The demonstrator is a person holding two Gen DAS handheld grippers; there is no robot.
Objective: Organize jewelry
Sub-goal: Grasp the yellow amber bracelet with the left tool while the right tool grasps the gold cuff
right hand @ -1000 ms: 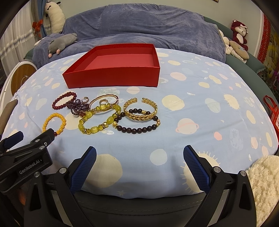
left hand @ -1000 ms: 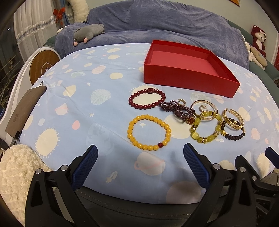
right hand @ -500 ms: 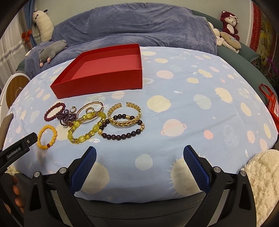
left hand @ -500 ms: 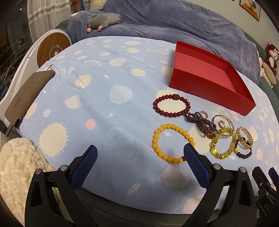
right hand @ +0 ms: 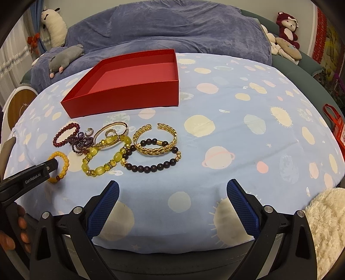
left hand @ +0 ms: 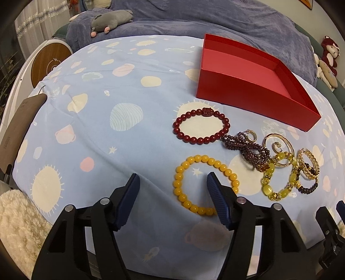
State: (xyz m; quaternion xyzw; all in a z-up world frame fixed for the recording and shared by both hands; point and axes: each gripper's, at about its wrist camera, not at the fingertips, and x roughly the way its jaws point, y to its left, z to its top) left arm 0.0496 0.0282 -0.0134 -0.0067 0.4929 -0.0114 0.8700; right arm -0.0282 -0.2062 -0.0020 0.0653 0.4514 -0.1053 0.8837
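An empty red box [left hand: 254, 86] [right hand: 129, 86] sits on the blue planet-print cloth. In front of it lie several bracelets: orange beads [left hand: 187, 165] [right hand: 64, 161], dark red beads [left hand: 200, 127] [right hand: 64, 134], purple beads [left hand: 248, 148], yellow-green stones [left hand: 280, 183] [right hand: 103, 159], a gold leaf cuff [right hand: 155, 140] and dark brown beads [right hand: 151, 165]. My left gripper [left hand: 172, 187] is open, half narrowed, low over the orange bracelet; its right finger [left hand: 215, 193] rests inside the ring, its left outside. My right gripper [right hand: 172, 200] is open and empty, near the table's front edge.
A grey plush toy [left hand: 112, 20] and a blue blanket [right hand: 172, 32] lie behind the table. A fluffy white rug [right hand: 325, 226] lies at the right. A round wooden panel [left hand: 49, 62] stands at the left. More plush toys [right hand: 284, 41] sit at the far right.
My left gripper has moved forward and right to the orange bracelet and its jaws have narrowed around its near side. My right gripper has drawn a little closer to the bracelets.
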